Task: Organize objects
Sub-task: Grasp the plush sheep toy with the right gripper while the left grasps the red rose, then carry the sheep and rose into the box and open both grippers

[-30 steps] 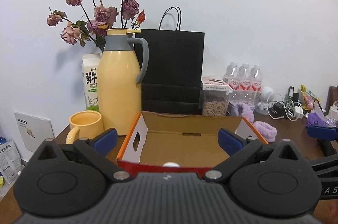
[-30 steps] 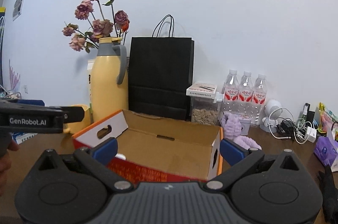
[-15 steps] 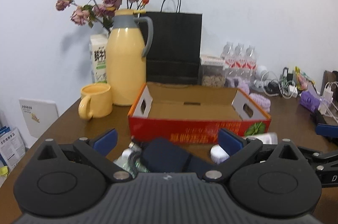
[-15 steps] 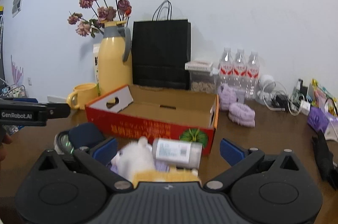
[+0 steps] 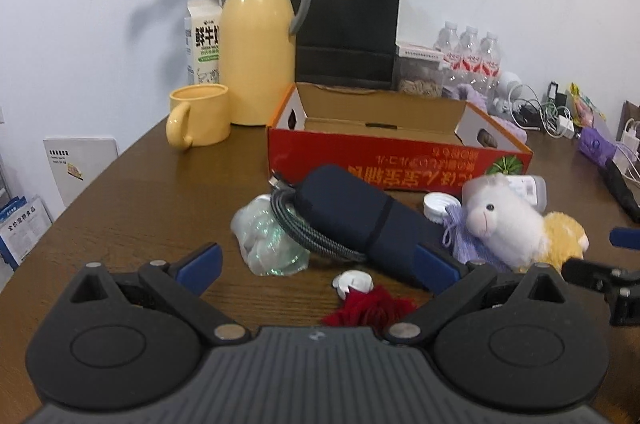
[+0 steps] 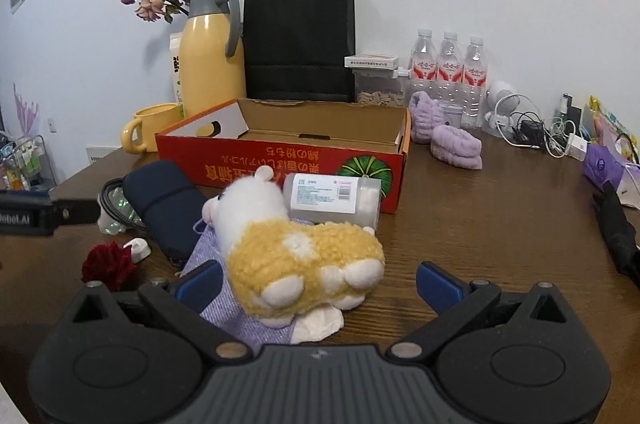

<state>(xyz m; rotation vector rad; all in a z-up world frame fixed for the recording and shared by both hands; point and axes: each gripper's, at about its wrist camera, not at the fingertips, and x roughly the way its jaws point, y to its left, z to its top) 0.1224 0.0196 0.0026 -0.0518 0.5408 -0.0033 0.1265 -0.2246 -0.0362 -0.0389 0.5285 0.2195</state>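
Note:
An open red cardboard box (image 5: pixel 400 156) (image 6: pixel 280 160) stands empty on the brown table. A loose pile lies in front of it: a navy pouch (image 5: pixel 360 212) (image 6: pixel 168 204), a coiled cable (image 5: pixel 296 224), a clear crinkled bag (image 5: pixel 268 236), a small white piece (image 5: pixel 354 281), a red flower (image 5: pixel 368 308) (image 6: pixel 108 264), a white and yellow plush toy (image 5: pixel 516 224) (image 6: pixel 296 248) on a lilac cloth (image 6: pixel 236 304), and a labelled plastic jar (image 6: pixel 332 198) on its side. My left gripper (image 5: pixel 316 262) is open, low before the pile. My right gripper (image 6: pixel 318 282) is open around the plush's hind end.
At the back stand a yellow thermos (image 5: pixel 258 52) with dried flowers, a yellow mug (image 5: pixel 200 120), a milk carton (image 5: pixel 204 44), a black paper bag (image 6: pixel 298 40), three water bottles (image 6: pixel 448 72) and purple slippers (image 6: pixel 456 144). Cables and chargers (image 6: pixel 536 132) crowd the right; a black umbrella (image 6: pixel 616 228) lies there.
Both grippers have pulled back from the box and dropped lower over the last second. The pile of items in front of the box has come into view.

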